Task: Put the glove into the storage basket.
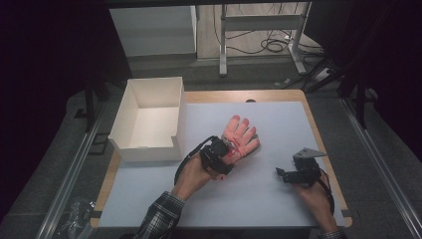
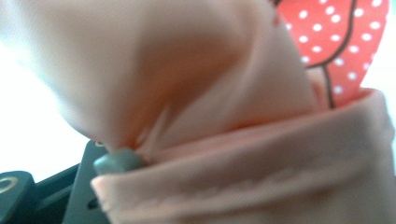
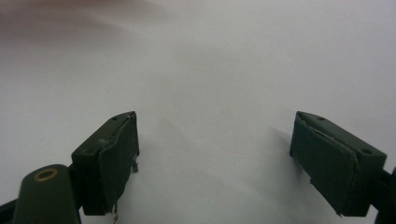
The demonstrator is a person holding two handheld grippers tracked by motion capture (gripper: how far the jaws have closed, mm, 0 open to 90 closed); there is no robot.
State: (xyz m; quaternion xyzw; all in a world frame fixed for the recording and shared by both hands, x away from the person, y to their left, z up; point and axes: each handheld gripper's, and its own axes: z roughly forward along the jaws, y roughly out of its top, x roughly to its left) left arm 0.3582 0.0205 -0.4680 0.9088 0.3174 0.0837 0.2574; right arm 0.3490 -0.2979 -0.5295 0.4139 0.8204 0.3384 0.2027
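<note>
A pink glove (image 1: 241,137) with a red dotted palm lies near the middle of the white table mat (image 1: 259,194), fingers pointing away. My left gripper (image 1: 225,152) is shut on the glove's cuff, and its wrist end is lifted a little. In the left gripper view the pink cuff fabric (image 2: 243,154) bunches over one dark jaw, with the red dotted patch (image 2: 341,42) beyond. My right gripper (image 1: 282,174) rests at the right of the mat, open. In the right gripper view its pads (image 3: 112,163) stand wide apart over the bare mat, nothing between them.
An open white cardboard box (image 1: 149,119) stands at the mat's left rear, hanging over the table's left edge. The wooden table edge (image 1: 318,134) frames the mat. Metal rails (image 1: 69,174) run along both sides on the floor, and a desk frame with cables (image 1: 263,40) stands behind.
</note>
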